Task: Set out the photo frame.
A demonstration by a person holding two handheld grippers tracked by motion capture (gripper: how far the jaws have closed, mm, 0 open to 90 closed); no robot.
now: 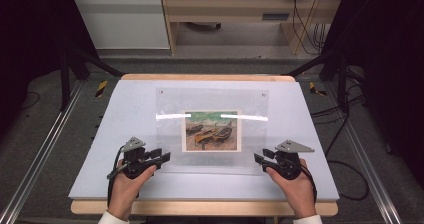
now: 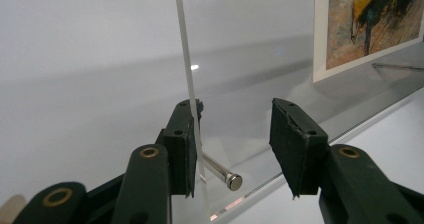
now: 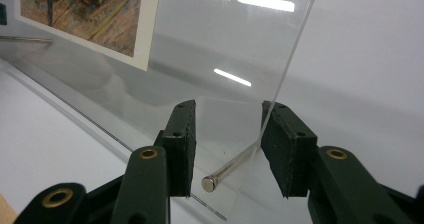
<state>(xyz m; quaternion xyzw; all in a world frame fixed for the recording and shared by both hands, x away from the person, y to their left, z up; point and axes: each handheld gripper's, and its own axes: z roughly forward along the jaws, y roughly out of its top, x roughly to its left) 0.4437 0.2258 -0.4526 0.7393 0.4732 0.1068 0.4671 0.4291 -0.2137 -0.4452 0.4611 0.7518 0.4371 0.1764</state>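
Acrylic frame lies flat mid-table, long axis left-right. I have left gripper and right gripper at its near corners, jaws spread around each edge and standoff pin, not pinching yet.

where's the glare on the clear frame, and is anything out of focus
High view: a bright strip of glare crosses the acrylic frame above the print. Left gripper view: the print is soft, the metal pin sharp. Right gripper view: white reflections near the panel's top.
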